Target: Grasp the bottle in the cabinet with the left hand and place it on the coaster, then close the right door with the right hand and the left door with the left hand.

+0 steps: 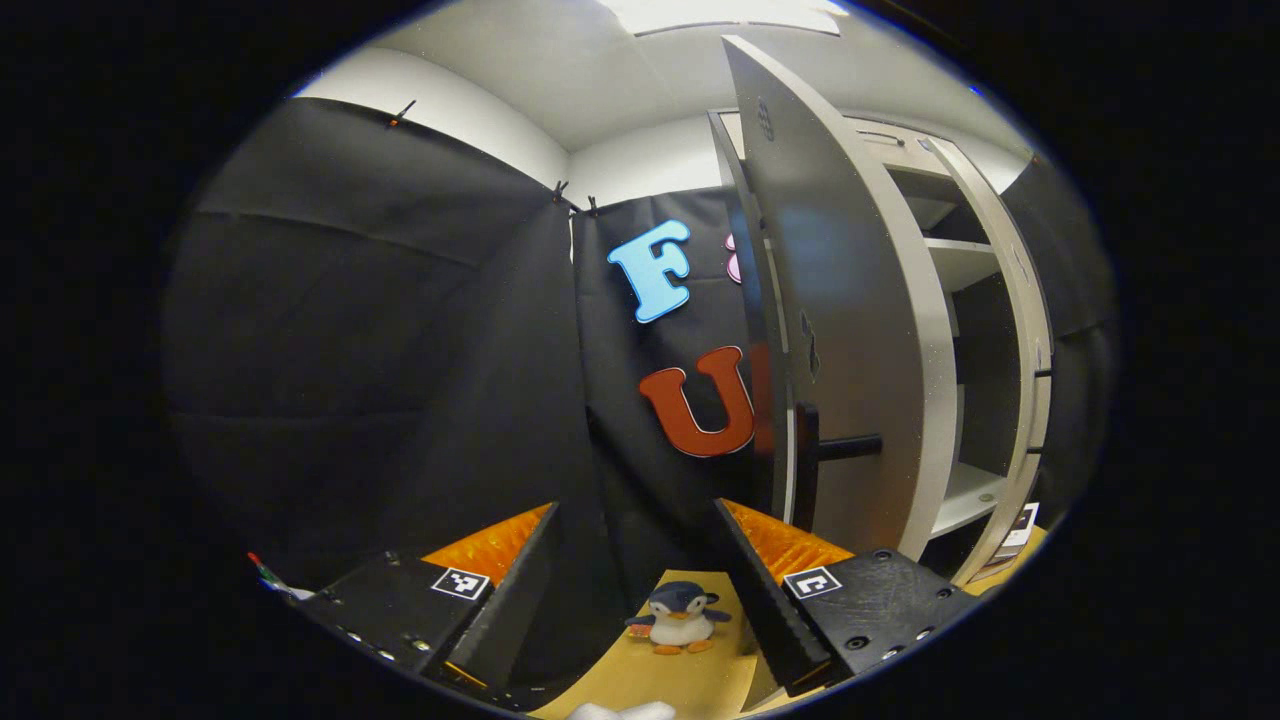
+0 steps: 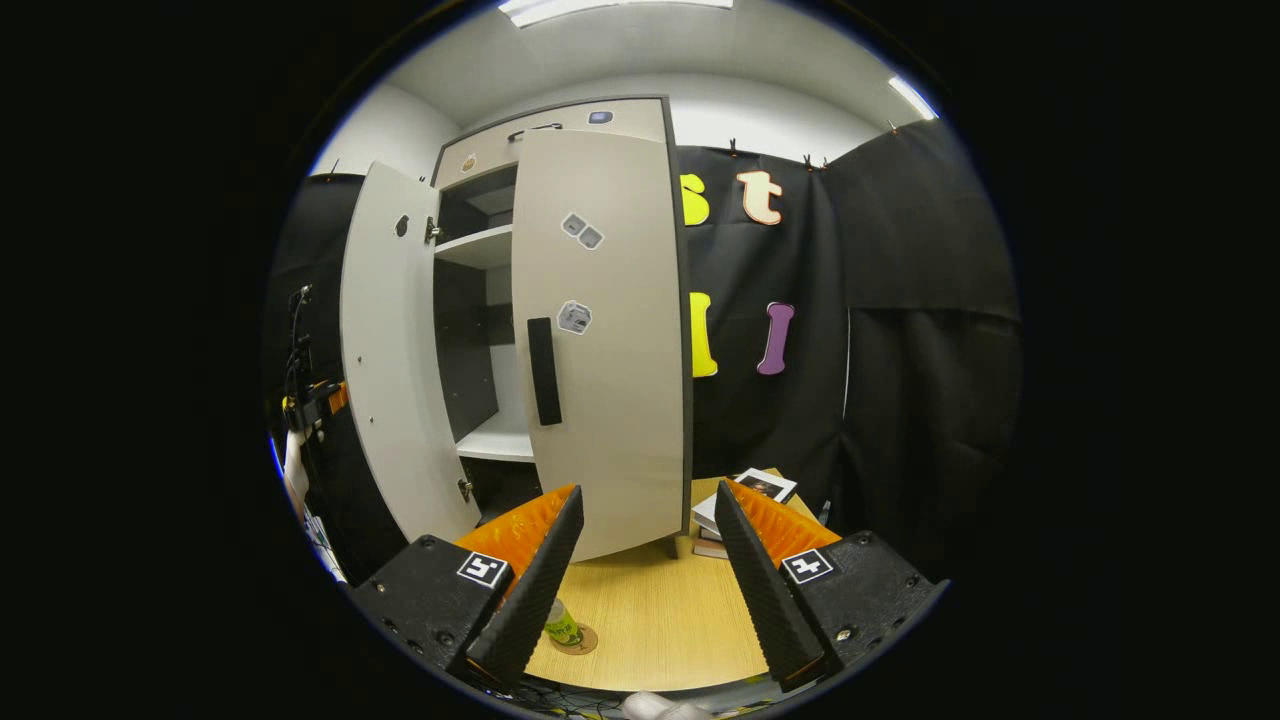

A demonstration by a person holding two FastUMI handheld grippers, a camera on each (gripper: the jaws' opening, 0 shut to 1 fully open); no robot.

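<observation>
Left gripper view, setting: black cloth filled the left and centre; a tan table (image 1: 690, 675) lay along the bottom.
Left door (image 1: 840, 340): stood edge-on, right of centre, swung open from the cabinet (image 1: 985, 330).
Penguin toy (image 1: 680, 618): sat bottom centre on the table.
Left gripper (image 1: 635, 590): fingers spread wide, holding nothing.
Right gripper view, setting: the cabinet rose upper left against black cloth.
Right door (image 2: 605, 340): closed, centre frame.
Left door, this view: open at left.
Bottle (image 2: 560, 624): stood on the coaster (image 2: 576, 640), bottom left of centre.
Books (image 2: 745, 500): stacked right of centre.
Right gripper (image 2: 645, 560): fingers wide apart, empty.
</observation>
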